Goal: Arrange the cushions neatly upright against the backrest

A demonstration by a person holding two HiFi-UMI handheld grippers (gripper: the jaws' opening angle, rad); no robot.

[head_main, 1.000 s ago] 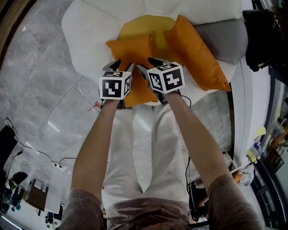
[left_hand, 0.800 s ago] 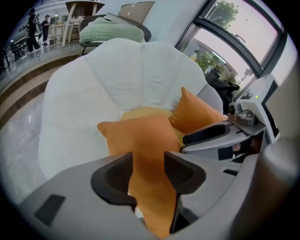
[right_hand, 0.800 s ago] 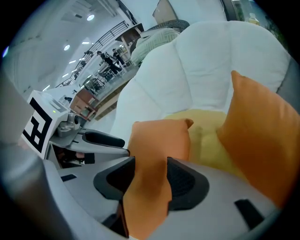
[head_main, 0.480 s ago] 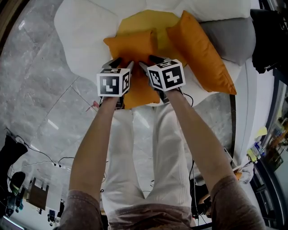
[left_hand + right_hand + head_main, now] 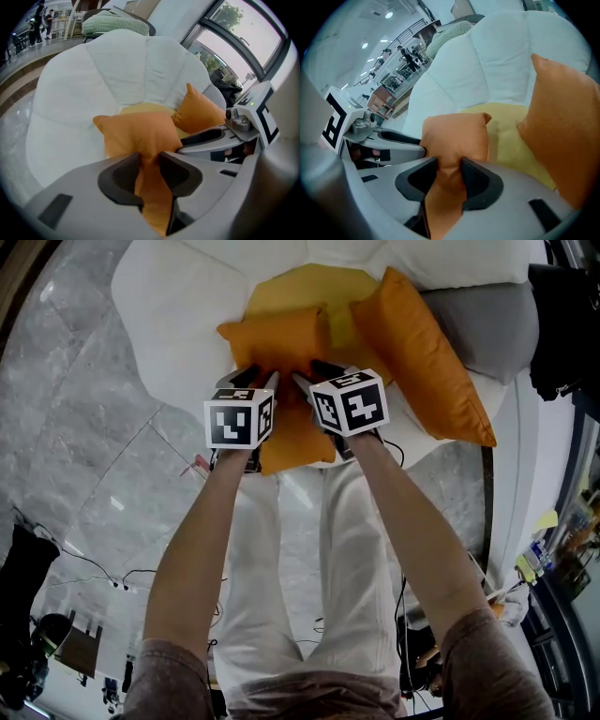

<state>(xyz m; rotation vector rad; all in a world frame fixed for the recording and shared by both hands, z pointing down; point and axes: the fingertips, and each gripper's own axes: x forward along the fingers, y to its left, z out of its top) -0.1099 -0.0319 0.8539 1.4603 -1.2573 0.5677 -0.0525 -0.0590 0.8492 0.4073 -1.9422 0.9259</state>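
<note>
Grey marble floor (image 5: 84, 437), a black bag (image 5: 565, 329) far right, a pale green blanket (image 5: 112, 23) beyond.

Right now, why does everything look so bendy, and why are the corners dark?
Head view: the wide lens curves the marble floor, which shines in pale patches. Left gripper view: the corners go black and the window glows washed-out. Right gripper view: the same round bending makes the orange cushion on the right look huge.

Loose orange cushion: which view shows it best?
Head view: the loose orange cushion shows nearly whole. Left gripper view: the right gripper hides its lower part. Right gripper view: cropped at the frame edge.
</note>
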